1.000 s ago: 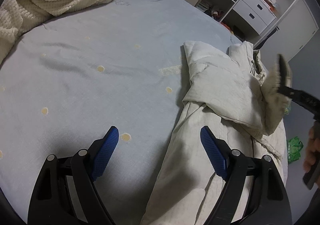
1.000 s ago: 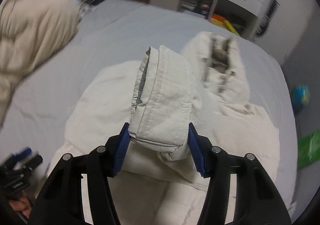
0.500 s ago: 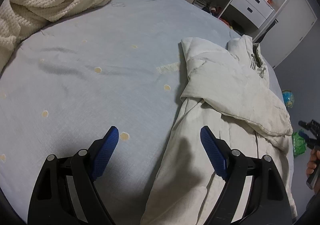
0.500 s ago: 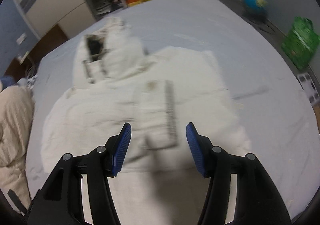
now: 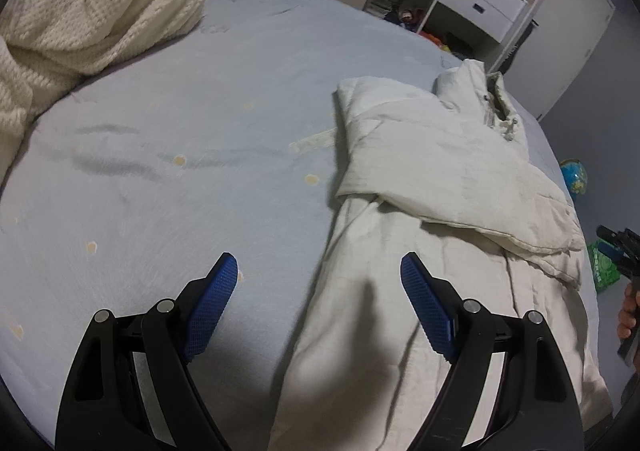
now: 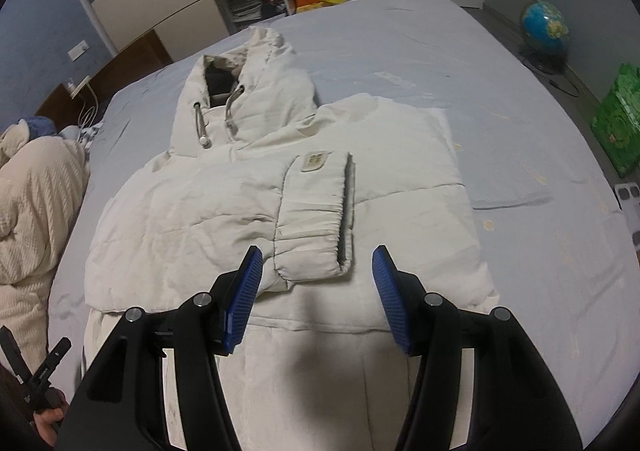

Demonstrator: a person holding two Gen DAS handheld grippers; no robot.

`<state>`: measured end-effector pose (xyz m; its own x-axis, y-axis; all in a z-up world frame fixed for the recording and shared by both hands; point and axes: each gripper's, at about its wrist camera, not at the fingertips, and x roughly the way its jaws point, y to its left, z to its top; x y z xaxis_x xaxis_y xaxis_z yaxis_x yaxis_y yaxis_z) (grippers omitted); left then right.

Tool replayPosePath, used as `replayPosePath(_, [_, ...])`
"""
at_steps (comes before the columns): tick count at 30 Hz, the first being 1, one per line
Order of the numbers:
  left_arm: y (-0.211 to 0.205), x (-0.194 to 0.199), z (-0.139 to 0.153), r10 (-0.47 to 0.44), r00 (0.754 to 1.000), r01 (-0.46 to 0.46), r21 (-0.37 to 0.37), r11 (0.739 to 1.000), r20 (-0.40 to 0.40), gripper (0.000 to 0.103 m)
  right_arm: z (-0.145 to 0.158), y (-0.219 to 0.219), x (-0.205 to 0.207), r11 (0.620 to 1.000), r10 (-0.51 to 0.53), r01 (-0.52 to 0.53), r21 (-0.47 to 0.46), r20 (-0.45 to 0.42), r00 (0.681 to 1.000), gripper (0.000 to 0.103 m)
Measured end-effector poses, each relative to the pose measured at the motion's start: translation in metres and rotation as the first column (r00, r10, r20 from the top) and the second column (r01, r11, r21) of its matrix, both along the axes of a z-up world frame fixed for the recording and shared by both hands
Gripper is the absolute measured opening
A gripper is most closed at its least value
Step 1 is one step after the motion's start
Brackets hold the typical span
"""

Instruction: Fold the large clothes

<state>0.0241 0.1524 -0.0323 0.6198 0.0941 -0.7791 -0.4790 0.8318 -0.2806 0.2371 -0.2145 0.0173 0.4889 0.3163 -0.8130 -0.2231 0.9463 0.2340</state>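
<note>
White hooded jacket (image 6: 280, 187) lies flat on blue bed sheet (image 5: 160, 131), one sleeve (image 6: 316, 219) folded across chest. Both grippers, left (image 5: 316, 303) & right (image 6: 318, 291), hover w/ jaws apart, empty. Knit blanket (image 5: 80, 11) heaped at far corner (globe (image 6: 544, 25) on floor); sheet bare beside jacket.

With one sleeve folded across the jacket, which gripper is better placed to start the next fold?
Probably the left gripper: it is open over the jacket side edge, beside the bed sheet. The right gripper, also open, faces the folded cuff.
</note>
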Motion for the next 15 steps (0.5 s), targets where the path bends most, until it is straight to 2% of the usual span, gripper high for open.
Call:
replayPosePath(7, [-0.019,0.041,0.018,-0.132,0.991,0.132,0.066,0.989,-0.013,0.081,-0.004,-0.007,0.040,0.999,0.033,-0.032,0.027,-0.036,0.999,0.054])
replayPosePath(8, [-0.020,0.054,0.022,-0.153,0.988,0.154,0.066,0.986,-0.010,0.081,-0.004,-0.009,0.050,0.999,0.036,-0.034,0.036,-0.039,0.999,0.054])
replayPosePath(11, [-0.022,0.098,0.037,-0.212,0.977,0.211,0.082,0.974,-0.005,0.081,-0.002,-0.012,0.079,0.996,0.046,-0.042,0.077,-0.052,0.998,0.064])
replayPosePath(15, [-0.025,0.173,0.058,-0.292,0.957,0.289,0.118,0.950,0.005,0.086,-0.002,-0.010,0.130,0.985,0.080,-0.066,0.161,-0.082,0.993,0.067])
